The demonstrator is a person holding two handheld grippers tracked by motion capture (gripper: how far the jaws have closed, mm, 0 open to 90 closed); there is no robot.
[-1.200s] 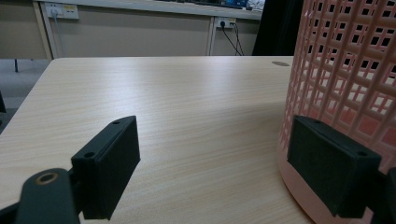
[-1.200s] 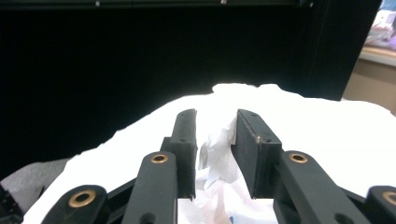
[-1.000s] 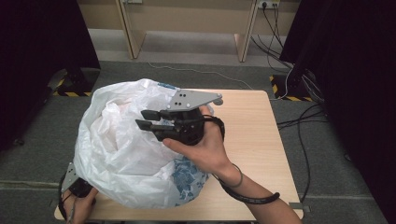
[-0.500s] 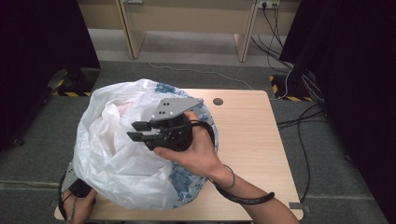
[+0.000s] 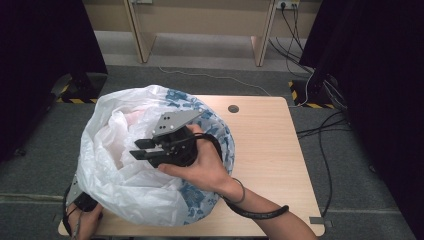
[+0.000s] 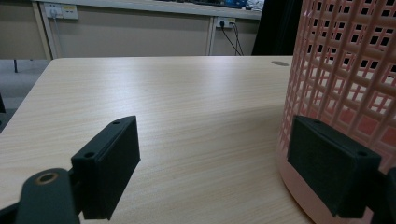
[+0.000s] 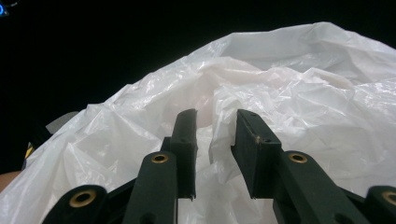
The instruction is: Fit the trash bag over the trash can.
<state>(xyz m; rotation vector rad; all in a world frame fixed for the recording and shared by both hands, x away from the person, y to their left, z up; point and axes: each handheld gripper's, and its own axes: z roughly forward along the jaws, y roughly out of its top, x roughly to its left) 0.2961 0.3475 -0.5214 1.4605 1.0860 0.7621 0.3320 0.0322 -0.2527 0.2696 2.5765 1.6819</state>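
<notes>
Over the tabletop's (image 5: pixel 270 150) left half: plastic bag (image 5: pixel 115 185) lines pink basket (image 6: pixel 345 70).
Right gripper (image 5: pixel 142 149): unclenched above the bag, poised to pinch it.
Left gripper (image 6: pixel 224 163): released beside the basket base, likely steadying.

Right gripper (image 5: pixel 141 149): black body, grey three-cornered plate (image 5: pixel 175 121) on top, brass-ringed screw holes along both flat black jaws. A thin dark band (image 5: pixel 240 192) circles the wrist, and a black cable (image 5: pixel 260 214) loops under the bare forearm.

The right gripper (image 5: pixel 137 148) points sideways in the right hand (image 5: pixel 200 167), its jaws a little apart. The left gripper (image 6: pixel 215 163) lies low, jaws wide apart.
</notes>
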